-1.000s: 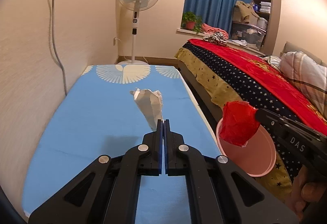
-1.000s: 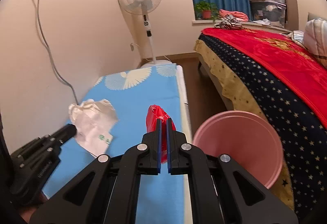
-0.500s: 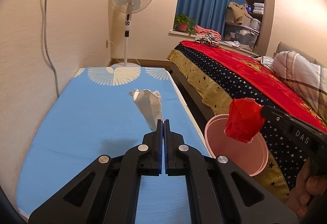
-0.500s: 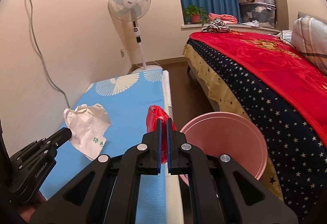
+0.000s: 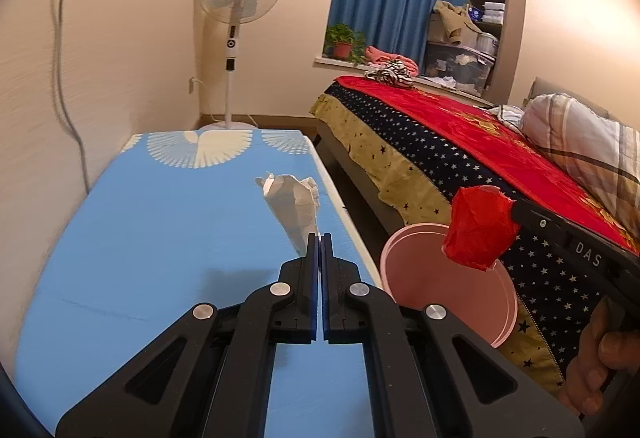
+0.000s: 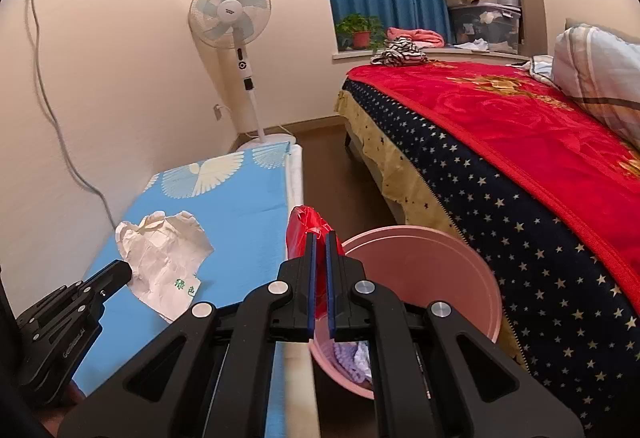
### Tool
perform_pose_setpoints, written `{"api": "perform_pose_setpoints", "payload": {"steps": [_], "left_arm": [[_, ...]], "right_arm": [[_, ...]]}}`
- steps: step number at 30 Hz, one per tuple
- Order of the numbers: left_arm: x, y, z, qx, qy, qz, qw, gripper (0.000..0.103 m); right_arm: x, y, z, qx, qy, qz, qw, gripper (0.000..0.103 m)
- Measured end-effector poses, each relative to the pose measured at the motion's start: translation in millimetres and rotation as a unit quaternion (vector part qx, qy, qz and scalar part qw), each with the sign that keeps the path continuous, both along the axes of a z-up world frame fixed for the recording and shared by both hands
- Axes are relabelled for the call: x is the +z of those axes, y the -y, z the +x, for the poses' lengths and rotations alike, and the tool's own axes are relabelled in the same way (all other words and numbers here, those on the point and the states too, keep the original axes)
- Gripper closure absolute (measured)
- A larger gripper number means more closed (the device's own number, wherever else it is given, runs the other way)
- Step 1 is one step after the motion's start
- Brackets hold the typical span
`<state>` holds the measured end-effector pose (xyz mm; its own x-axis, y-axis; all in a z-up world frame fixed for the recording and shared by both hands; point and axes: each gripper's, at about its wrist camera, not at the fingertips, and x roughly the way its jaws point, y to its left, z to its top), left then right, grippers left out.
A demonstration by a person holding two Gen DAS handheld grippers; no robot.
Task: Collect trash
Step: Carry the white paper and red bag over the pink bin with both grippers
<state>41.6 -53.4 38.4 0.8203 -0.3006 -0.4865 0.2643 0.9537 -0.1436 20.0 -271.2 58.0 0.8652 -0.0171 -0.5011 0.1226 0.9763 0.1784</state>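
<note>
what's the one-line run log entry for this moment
left gripper: shut on crumpled white paper | right gripper: shut on red plastic wrapper, at pink round bin rim | nothing released

red wrapper [image 5: 478, 232] | white paper [image 5: 294, 204] | pink bin [image 6: 424, 270] | blue mat [image 5: 160, 230], white fan motifs

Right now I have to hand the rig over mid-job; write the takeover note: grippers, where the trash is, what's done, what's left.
Left gripper: shut on the white crumpled paper, held above the blue table.
Right gripper: shut on the red wrapper, beside the pink bin, near its rim.
Done: both pieces picked up; the bin already holds some trash.
Left: carry the wrapper over the opening and release, then the paper.
</note>
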Motion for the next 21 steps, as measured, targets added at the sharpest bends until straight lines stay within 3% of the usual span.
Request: {"api": "perform_pose_setpoints", "payload": {"steps": [21], "left_arm": [[-5, 63, 11, -0.062, 0.012, -0.002, 0.998, 0.102]], "right_arm": [[-7, 56, 6, -0.071, 0.001, -0.002, 0.997, 0.099]]}}
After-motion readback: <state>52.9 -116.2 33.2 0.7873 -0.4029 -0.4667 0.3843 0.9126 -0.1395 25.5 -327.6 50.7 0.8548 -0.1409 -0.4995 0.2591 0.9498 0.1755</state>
